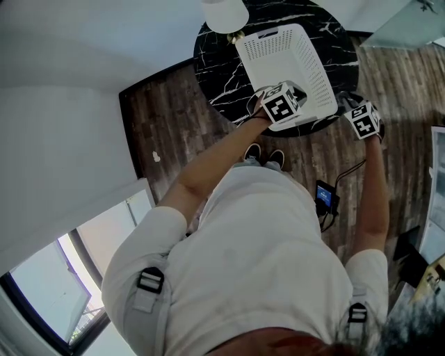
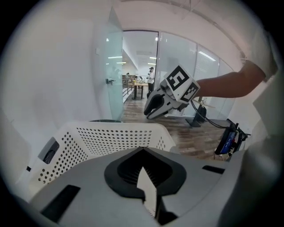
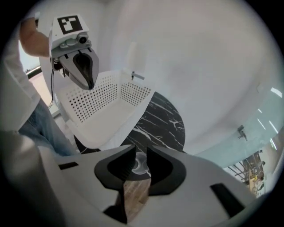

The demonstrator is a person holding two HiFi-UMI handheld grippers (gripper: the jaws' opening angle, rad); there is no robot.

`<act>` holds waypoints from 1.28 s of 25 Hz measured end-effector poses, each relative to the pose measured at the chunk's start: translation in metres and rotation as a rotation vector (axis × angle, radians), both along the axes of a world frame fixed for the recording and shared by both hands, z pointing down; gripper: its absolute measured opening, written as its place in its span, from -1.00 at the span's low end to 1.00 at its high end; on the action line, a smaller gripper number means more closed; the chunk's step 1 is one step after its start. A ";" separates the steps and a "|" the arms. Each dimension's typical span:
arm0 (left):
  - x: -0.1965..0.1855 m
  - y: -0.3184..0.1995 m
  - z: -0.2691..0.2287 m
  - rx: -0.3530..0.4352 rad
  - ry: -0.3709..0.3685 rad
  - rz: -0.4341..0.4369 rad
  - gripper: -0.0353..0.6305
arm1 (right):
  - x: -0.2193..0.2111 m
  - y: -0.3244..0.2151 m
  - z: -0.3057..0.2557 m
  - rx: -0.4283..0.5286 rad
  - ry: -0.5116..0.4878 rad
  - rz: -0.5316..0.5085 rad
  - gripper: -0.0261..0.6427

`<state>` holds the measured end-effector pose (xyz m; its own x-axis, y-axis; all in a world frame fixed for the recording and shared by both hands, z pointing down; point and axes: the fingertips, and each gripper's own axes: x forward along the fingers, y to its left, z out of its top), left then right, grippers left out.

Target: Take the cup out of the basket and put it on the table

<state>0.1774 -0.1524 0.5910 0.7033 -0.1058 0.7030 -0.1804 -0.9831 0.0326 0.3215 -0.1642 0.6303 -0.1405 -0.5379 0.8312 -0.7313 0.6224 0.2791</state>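
Observation:
A small clear glass cup (image 3: 140, 163) stands at the near edge of the round black marble table (image 3: 162, 124). It sits between the jaws of my right gripper (image 3: 140, 155), which look shut on it with a narrow gap. In the head view that gripper (image 1: 363, 119) is at the table's right edge. The white perforated basket (image 1: 278, 52) rests on the table (image 1: 212, 66), and its inside looks bare (image 3: 104, 113). My left gripper (image 1: 281, 106) hangs over the basket's near rim (image 2: 111, 135) with its jaws together and nothing in them (image 2: 143, 170).
A white rounded object (image 1: 224, 14) stands at the table's far edge. A dark device with a cable (image 1: 325, 197) lies on the wood floor by the person's feet. White walls and glass partitions surround the spot.

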 end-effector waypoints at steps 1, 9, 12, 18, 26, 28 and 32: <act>-0.001 -0.002 -0.008 0.009 0.023 -0.013 -0.88 | -0.003 -0.001 -0.012 0.035 -0.027 0.018 -0.73; -0.019 -0.013 -0.085 0.062 0.279 -0.151 -0.88 | -0.052 0.004 -0.096 0.214 -0.251 0.058 -0.73; -0.032 -0.008 -0.113 0.040 0.379 -0.209 -0.88 | -0.076 0.013 -0.119 0.266 -0.310 0.056 -0.73; -0.060 0.008 -0.156 0.025 0.526 -0.278 -0.88 | -0.128 0.032 -0.164 0.362 -0.527 0.082 -0.84; -0.091 0.033 -0.219 0.037 0.721 -0.330 -0.88 | -0.178 0.053 -0.229 0.458 -0.781 0.063 -0.89; -0.098 0.038 -0.231 0.058 0.754 -0.341 -0.88 | -0.187 0.058 -0.241 0.472 -0.813 0.053 -0.89; -0.108 0.048 -0.250 0.094 0.810 -0.352 -0.88 | -0.204 0.070 -0.264 0.511 -0.865 0.012 -0.89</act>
<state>0.0695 -0.1047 0.3407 0.8969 -0.4417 -0.0193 -0.4291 -0.8801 0.2034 0.1180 -0.0945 0.3662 -0.5788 -0.8073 0.1150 -0.8149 0.5673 -0.1191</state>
